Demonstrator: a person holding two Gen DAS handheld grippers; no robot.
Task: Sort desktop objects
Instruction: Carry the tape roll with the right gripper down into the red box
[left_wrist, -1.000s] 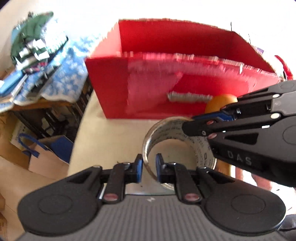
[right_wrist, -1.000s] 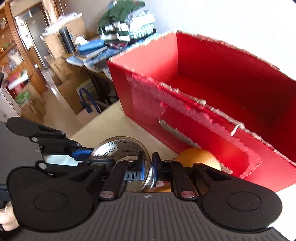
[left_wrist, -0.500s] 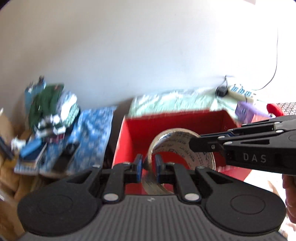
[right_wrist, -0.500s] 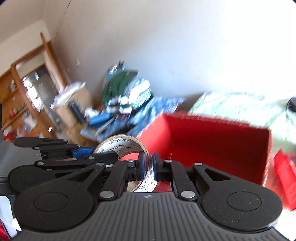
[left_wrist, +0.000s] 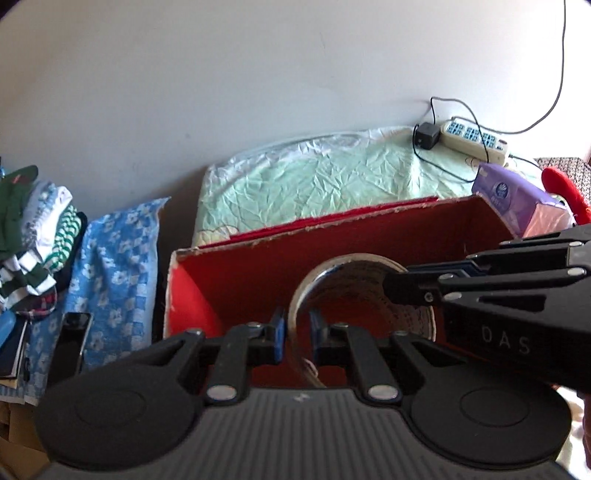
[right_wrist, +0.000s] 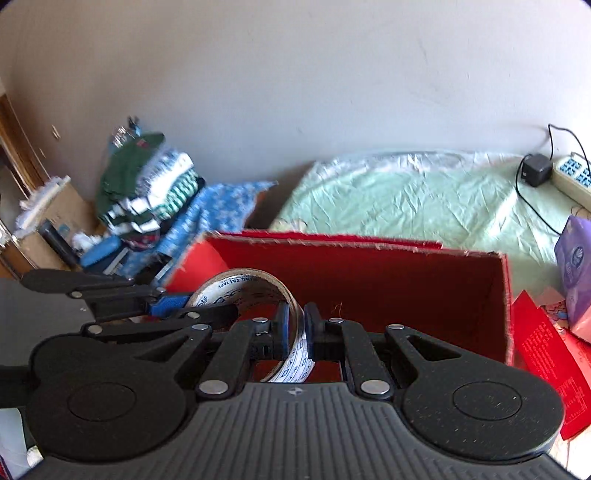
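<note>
Card, tape, cloth and plastic

The red box (right_wrist: 406, 291) is matt cardboard with rough, torn edges; the tape roll (right_wrist: 243, 284) is glossy clear film over printed paper. The green sheet (left_wrist: 325, 177) is crumpled cloth, and the grippers' fingers (left_wrist: 279, 334) look like matt black plastic with blue pads.

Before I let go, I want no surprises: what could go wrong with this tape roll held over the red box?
1. Both the left gripper and right gripper pinch the tape roll; opening only one may leave it swinging from the other.
2. The roll is upright, so it may roll inside the red box after dropping.
3. The box floor is hidden, so contents below may get hit.
</note>
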